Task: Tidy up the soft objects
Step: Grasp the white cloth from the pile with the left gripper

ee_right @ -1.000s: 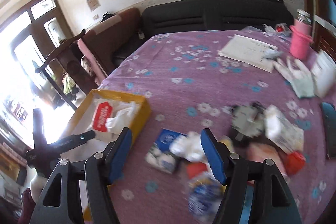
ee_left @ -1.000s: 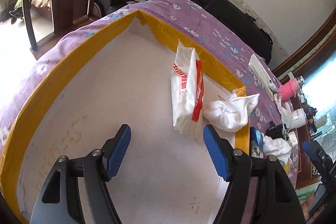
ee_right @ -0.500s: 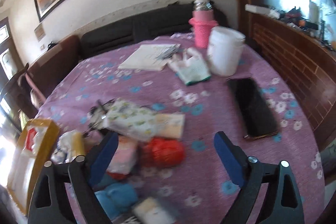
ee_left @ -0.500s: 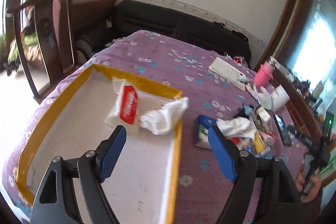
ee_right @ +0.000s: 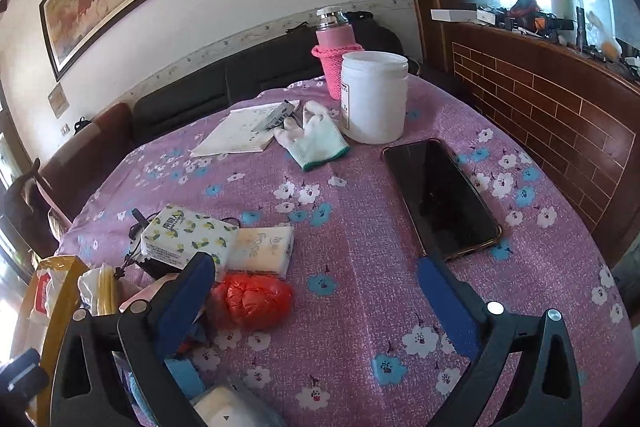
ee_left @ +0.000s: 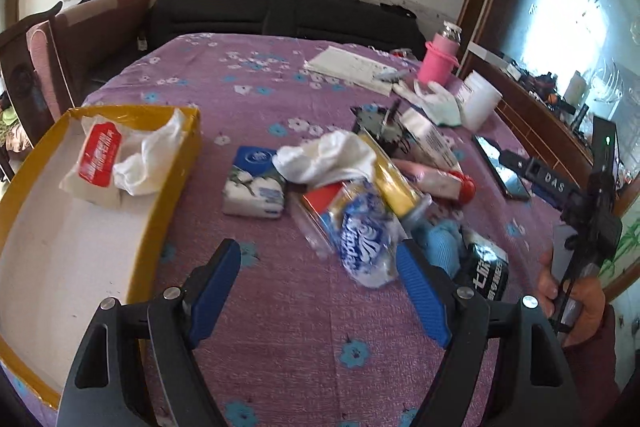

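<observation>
Both claws hold nothing. L claw (ee_left: 320,291) is open; R claw (ee_right: 316,303) has just been opening, now wide. Red soft bundle (ee_right: 252,301) sits by R's left pad, at 10 o'clock. Slide over it, squeeze gently, then carry to yellow box (ee_left: 176,167).

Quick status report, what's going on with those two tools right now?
Left tool open, empty. Right tool just opened wide, empty. Yellow box holds a tissue pack and white cloth. Soft pile waits on the table; phone nearby.
</observation>
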A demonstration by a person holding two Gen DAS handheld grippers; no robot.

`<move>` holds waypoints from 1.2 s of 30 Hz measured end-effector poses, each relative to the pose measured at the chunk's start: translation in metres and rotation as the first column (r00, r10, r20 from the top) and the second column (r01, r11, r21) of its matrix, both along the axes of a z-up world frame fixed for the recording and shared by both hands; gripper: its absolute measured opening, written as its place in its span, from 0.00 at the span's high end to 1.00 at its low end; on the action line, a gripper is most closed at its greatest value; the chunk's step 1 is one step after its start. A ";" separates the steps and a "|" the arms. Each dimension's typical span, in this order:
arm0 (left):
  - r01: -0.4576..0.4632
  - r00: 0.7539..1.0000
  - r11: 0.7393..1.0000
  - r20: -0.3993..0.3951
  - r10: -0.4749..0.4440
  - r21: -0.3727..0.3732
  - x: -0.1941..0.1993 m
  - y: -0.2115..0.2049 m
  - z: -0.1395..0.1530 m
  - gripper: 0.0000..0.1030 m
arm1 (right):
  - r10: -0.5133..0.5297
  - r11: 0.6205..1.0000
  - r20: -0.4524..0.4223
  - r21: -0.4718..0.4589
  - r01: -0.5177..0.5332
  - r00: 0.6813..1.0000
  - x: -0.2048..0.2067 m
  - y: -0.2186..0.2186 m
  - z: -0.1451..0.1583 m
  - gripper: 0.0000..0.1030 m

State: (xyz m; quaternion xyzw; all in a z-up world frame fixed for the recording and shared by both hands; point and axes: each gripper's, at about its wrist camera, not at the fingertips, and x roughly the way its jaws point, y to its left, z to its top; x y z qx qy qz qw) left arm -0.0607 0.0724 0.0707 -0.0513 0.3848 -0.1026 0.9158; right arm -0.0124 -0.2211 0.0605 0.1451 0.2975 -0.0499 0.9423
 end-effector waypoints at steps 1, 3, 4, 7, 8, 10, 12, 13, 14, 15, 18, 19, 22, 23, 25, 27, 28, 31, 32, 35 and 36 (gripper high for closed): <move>0.005 1.000 1.000 -0.002 -0.005 0.006 -0.001 -0.002 -0.002 0.23 | -0.002 1.000 -0.002 0.002 0.002 1.000 0.000 0.000 -0.001 0.01; 0.013 1.000 1.000 -0.003 -0.013 0.017 -0.002 -0.005 -0.004 0.23 | -0.004 1.000 -0.008 0.009 0.004 1.000 0.000 -0.001 -0.003 0.01; 0.015 1.000 1.000 -0.002 -0.015 0.023 -0.003 -0.005 -0.005 0.23 | -0.007 1.000 -0.016 0.009 0.007 1.000 0.002 -0.001 -0.005 0.01; 0.008 1.000 0.999 0.004 -0.008 0.032 -0.001 0.001 -0.003 0.23 | -0.023 1.000 -0.032 0.008 0.023 0.999 0.005 -0.003 -0.010 0.01; 0.007 1.000 1.000 0.007 -0.007 0.027 0.001 0.005 -0.002 0.23 | -0.024 1.000 -0.034 0.010 0.024 0.999 0.006 -0.003 -0.010 0.01; 0.010 1.000 0.999 -0.002 -0.010 0.033 0.008 0.010 -0.002 0.23 | -0.030 1.000 -0.027 0.000 0.030 0.999 0.004 -0.002 -0.011 0.01; 0.010 1.000 0.998 -0.017 -0.009 0.059 0.019 0.012 -0.005 0.23 | -0.042 0.999 -0.029 -0.027 0.041 0.999 0.004 0.000 -0.012 0.01; 0.011 1.000 0.998 -0.027 -0.009 0.069 0.026 0.012 -0.008 0.23 | -0.040 0.999 -0.027 -0.025 0.039 0.999 0.004 0.000 -0.011 0.01; 0.011 0.999 0.997 -0.034 -0.009 0.072 0.031 0.013 -0.009 0.24 | -0.041 0.999 -0.025 -0.023 0.040 0.999 0.004 0.000 -0.011 0.01; 0.011 0.999 0.997 -0.040 -0.008 0.072 0.038 0.013 -0.010 0.25 | -0.042 0.999 -0.026 -0.025 0.041 0.999 0.005 0.000 -0.012 0.01; -0.001 0.998 0.998 -0.062 0.005 0.058 0.057 0.014 -0.011 0.25 | -0.036 0.999 -0.046 -0.019 0.035 0.998 0.007 0.001 -0.016 0.01; -0.003 0.998 0.999 -0.069 0.006 0.044 0.063 0.013 -0.010 0.25 | -0.032 0.999 -0.051 -0.013 0.032 0.998 0.009 0.000 -0.017 0.01; 0.006 0.998 1.000 -0.066 -0.005 0.017 0.081 0.007 -0.005 0.25 | -0.025 1.000 -0.059 -0.002 0.025 0.998 0.010 0.000 -0.018 0.01; 0.008 0.998 1.000 -0.063 -0.008 -0.006 0.090 0.005 -0.003 0.25 | -0.022 1.000 -0.061 -0.001 0.022 0.998 0.010 0.001 -0.019 0.01; 0.006 0.996 0.999 -0.088 -0.009 -0.044 0.111 0.001 -0.004 0.25 | -0.016 1.000 -0.067 0.002 0.016 0.998 0.011 0.001 -0.019 0.01; 0.028 0.990 0.998 -0.136 -0.037 -0.064 0.133 -0.006 -0.012 0.25 | -0.012 1.000 -0.068 0.003 0.012 0.998 0.012 0.001 -0.019 0.01; 0.048 0.986 0.998 -0.157 -0.054 -0.048 0.139 -0.011 -0.017 0.28 | -0.012 1.000 -0.068 0.001 0.012 0.998 0.012 0.001 -0.019 0.01; 0.115 0.975 0.993 -0.193 -0.110 0.015 0.141 -0.028 -0.028 0.94 | -0.008 1.000 -0.067 -0.005 0.007 0.998 0.013 0.003 -0.019 0.01; 0.125 0.976 0.992 -0.185 -0.118 0.027 0.136 -0.031 -0.029 0.94 | -0.007 1.000 -0.067 -0.005 0.006 0.998 0.013 0.004 -0.019 0.01; 0.137 0.982 0.988 -0.141 -0.127 0.065 0.119 -0.032 -0.021 0.95 | -0.002 1.000 -0.069 -0.013 0.001 0.998 0.015 0.006 -0.018 0.01; 0.134 0.984 0.990 -0.128 -0.127 0.052 0.113 -0.029 -0.016 0.95 | -0.003 1.000 -0.071 -0.017 0.002 0.997 0.015 0.007 -0.019 0.01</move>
